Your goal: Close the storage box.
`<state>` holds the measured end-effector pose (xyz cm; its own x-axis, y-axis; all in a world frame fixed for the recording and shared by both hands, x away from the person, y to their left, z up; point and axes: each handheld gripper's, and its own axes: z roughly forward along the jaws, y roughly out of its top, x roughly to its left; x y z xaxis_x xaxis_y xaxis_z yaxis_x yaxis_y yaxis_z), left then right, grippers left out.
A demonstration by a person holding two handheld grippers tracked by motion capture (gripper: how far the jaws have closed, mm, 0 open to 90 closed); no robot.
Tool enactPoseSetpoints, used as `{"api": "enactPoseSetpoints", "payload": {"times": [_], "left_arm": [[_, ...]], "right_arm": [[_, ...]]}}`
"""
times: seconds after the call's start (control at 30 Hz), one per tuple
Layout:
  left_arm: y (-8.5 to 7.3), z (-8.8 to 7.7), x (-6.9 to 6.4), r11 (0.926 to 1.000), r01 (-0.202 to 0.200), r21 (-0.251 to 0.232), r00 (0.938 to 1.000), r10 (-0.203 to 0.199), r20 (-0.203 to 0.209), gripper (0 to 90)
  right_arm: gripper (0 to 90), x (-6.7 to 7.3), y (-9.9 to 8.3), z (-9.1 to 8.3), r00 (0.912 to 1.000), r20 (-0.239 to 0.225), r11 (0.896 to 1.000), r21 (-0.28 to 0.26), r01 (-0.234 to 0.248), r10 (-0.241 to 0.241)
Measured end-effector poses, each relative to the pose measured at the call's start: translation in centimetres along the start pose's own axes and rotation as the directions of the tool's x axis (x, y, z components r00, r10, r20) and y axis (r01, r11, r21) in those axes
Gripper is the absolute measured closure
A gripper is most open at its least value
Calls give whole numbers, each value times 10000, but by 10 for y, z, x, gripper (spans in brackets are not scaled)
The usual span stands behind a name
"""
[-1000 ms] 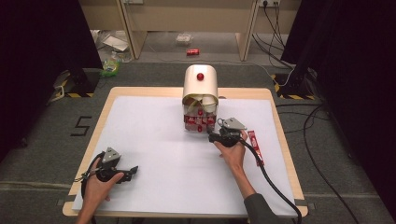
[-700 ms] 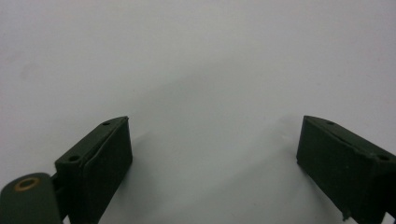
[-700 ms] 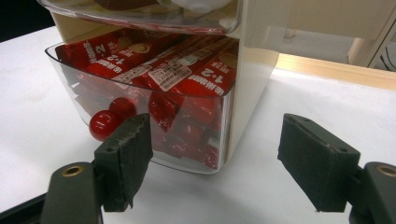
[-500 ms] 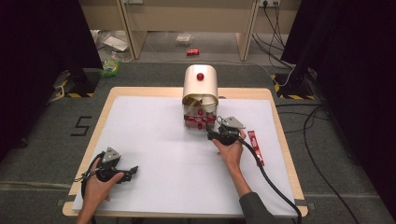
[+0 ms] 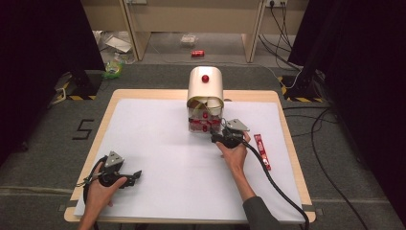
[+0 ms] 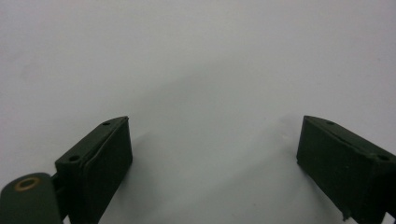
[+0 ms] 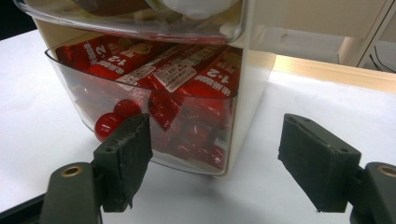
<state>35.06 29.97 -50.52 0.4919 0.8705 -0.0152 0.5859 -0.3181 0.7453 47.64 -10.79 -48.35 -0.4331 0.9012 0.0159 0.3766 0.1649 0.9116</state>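
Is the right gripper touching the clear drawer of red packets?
Cannot tell. In the right gripper view the right gripper is open, its left finger overlapping the clear drawer; no gap or contact shows plainly.

Bright overhead light on the white table [image 5: 158, 143] – dark surroundings, soft shadows, slightly blurry close-ups.

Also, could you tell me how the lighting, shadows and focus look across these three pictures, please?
High view: table evenly lit, dark surroundings, slightly soft. Left gripper view: open jaws sharp, faint soft shadows on the plain white surface. Right gripper view: glare on the clear drawer; red packets legible, background blurred.
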Motion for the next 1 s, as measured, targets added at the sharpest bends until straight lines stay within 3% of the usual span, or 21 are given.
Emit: {"api": "enactPoseSetpoints", "payload": {"times": [0.37, 0.7, 1.0], "left_arm": [[0, 0, 0, 10000, 5, -2, 10000, -5, 0, 95], [0, 0, 0, 10000, 7, -1, 10000, -7, 3, 95], [0, 0, 0, 10000, -3, 5, 10000, 3, 1, 95]], "right_arm": [[263, -2, 3, -2, 9999, -5, 9998, -64, 171, -171], [279, -5, 5, -6, 9995, -2, 9992, 244, 307, -307], [257, 3, 10, -24, 9941, -442, 9914, 808, 1025, -992]]}}
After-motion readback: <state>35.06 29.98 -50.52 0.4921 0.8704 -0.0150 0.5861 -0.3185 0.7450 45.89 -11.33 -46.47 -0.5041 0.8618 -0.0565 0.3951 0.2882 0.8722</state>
